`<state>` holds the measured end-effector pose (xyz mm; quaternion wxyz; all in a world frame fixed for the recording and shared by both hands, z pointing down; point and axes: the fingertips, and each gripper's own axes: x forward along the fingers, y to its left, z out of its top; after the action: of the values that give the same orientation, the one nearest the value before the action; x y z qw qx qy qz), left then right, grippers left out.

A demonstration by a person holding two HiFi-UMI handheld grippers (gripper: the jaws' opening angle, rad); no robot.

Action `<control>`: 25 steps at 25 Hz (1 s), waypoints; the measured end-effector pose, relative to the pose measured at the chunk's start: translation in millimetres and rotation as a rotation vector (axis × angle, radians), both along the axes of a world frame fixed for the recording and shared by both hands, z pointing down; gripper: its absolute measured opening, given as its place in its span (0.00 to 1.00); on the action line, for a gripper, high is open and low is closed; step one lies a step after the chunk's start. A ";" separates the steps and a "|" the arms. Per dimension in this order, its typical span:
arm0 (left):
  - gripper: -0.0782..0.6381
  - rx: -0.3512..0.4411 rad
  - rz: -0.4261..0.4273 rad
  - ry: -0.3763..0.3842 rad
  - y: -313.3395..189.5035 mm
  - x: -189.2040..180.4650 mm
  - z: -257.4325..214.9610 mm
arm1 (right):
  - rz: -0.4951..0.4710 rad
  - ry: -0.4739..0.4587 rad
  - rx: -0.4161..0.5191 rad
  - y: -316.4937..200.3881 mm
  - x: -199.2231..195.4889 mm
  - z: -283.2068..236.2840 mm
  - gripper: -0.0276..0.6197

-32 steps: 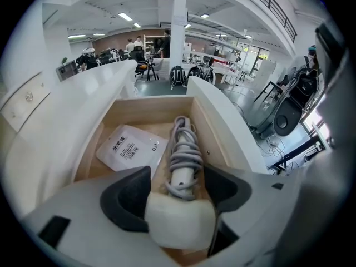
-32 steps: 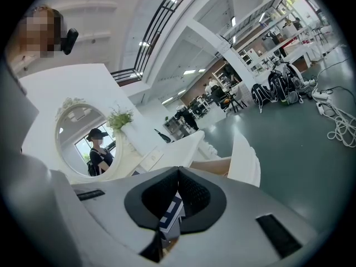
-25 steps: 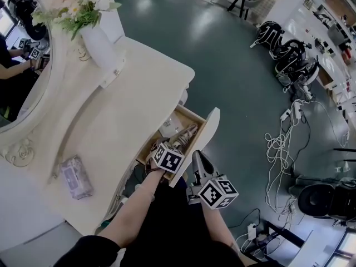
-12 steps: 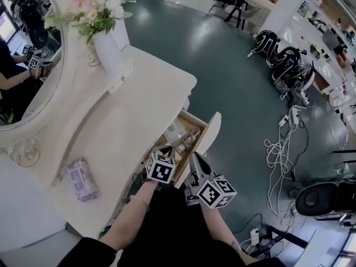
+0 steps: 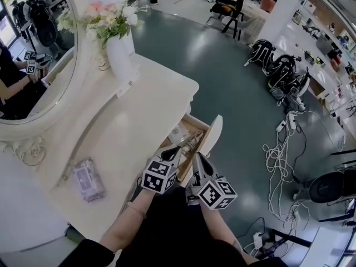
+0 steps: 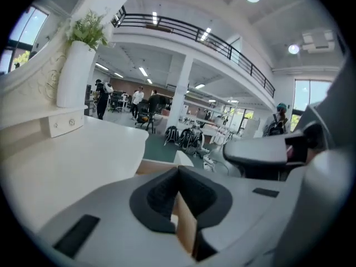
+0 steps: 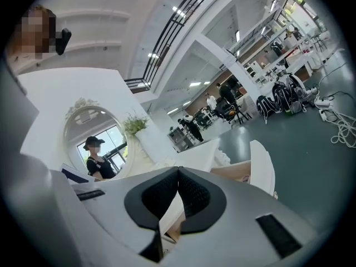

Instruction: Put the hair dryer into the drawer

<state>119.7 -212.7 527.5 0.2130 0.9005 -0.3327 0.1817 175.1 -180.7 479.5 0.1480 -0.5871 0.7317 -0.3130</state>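
A dark green hall floor (image 5: 239, 93) spreads out beneath a cream dressing bench (image 5: 128, 127). An oval mirror (image 5: 39, 65) stands at the bench's left side and reflects a seated person in black. At the bench's front edge the drawer (image 5: 212, 138) stands pulled open, its white front panel out over the floor. A white vase (image 5: 119, 57) of pale flowers (image 5: 114, 21) stands at the far end of the bench top, near the mirror.

In the foreground a person holds two pairs of tongs side by side, each bearing a cube of square markers. The left tongs (image 5: 177, 149) hover over the near end of the open drawer, tips slanting down toward it. The right tongs (image 5: 198, 157) hang just beside them, by the drawer's front panel. The left tongs' jaws have just been closing and now meet at the tips with nothing between them. The right tongs' jaws are likewise pressed together and empty.

The hair dryer (image 5: 192, 142), silvery beige, lies inside the drawer beside a white item, held by neither pair of tongs. A wrapped packet of tissues (image 5: 89, 178) lies on the bench top, well to the left of the drawer. Loose white cables (image 5: 278, 160) trail across the floor at the right.
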 end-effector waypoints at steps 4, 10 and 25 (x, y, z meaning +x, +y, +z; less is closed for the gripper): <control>0.14 0.022 0.015 0.170 14.3 -4.8 -33.1 | 0.010 0.004 0.031 9.8 -10.6 -11.7 0.06; 0.14 0.059 0.049 0.340 34.4 -17.4 -69.2 | 0.052 0.016 0.079 25.8 -16.7 -23.5 0.06; 0.14 0.050 0.075 0.340 62.1 -49.9 -56.8 | 0.010 0.109 0.098 30.0 -57.9 -19.7 0.06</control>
<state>69.9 -150.6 470.7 0.2370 0.9350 -0.2624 0.0261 117.2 -150.7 459.8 0.1382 -0.5988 0.7504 -0.2436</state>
